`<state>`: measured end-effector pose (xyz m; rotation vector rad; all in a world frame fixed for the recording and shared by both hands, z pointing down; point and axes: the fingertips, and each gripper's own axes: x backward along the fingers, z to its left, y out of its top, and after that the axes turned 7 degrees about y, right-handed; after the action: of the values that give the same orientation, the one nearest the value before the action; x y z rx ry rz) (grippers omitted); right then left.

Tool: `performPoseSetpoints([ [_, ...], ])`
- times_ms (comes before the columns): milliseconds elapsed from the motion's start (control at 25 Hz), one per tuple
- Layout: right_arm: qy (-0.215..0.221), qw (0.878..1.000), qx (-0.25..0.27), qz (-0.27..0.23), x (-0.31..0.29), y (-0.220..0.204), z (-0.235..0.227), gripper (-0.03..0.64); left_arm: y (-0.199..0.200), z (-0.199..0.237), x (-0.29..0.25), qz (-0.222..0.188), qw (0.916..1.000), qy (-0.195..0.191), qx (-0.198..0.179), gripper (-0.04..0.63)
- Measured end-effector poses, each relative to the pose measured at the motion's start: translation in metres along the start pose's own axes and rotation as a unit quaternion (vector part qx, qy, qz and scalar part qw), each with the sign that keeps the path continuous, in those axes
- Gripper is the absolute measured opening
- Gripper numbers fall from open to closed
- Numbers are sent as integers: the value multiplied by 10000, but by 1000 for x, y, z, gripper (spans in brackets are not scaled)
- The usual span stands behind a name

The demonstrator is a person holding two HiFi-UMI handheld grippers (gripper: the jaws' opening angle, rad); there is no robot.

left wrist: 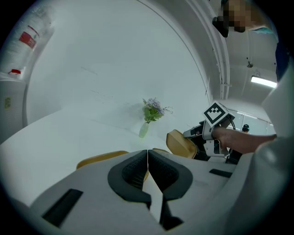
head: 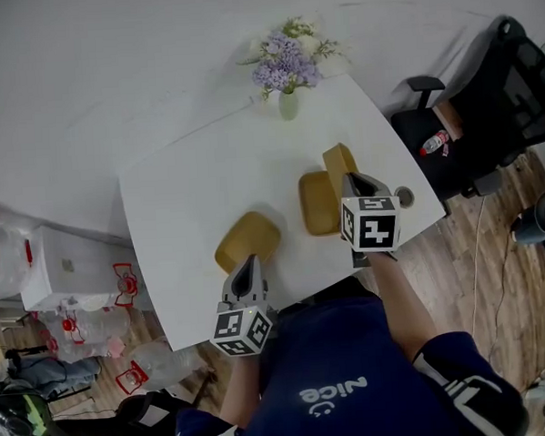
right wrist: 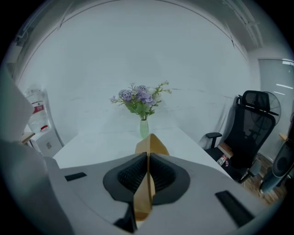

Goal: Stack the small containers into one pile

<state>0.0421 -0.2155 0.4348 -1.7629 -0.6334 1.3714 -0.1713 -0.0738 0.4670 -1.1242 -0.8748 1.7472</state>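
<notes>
Right gripper view: the pads (right wrist: 133, 176) of the right gripper (right wrist: 147, 156) are closed on the thin wall of one yellow container (right wrist: 153, 143). It is held tilted on edge and is judged to be lifted off the table (head: 189, 199). The left gripper (left wrist: 147, 155) is shown with its jaws together at the near rim of a second container (left wrist: 98, 159) — whether that rim is pinched cannot be made out, as only a yellow sliver is seen low in the gap. A third container (head: 319, 203) is seen flat on the table between the other two. No pile is formed yet — all three are apart. Whether the containers stand mouth-up cannot be told.
</notes>
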Motion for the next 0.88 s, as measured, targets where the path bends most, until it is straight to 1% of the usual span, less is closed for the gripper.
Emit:
performPoseSetpoints([
  [120,-86,10000,-43,25,8,-9,8,57,-2,1,8,24,10000,-67,-44,20],
  [320,-248,9996,-82,72,13,-24,17,57,-6,6,20,61,9999,-74,-67,20],
  [560,-248,9995,-141,149,4,-35,37,57,-11,14,32,138,9999,-2,-74,20],
  [880,-187,9991,-205,323,-15,-52,53,57,-11,28,39,138,9997,201,-39,20],
])
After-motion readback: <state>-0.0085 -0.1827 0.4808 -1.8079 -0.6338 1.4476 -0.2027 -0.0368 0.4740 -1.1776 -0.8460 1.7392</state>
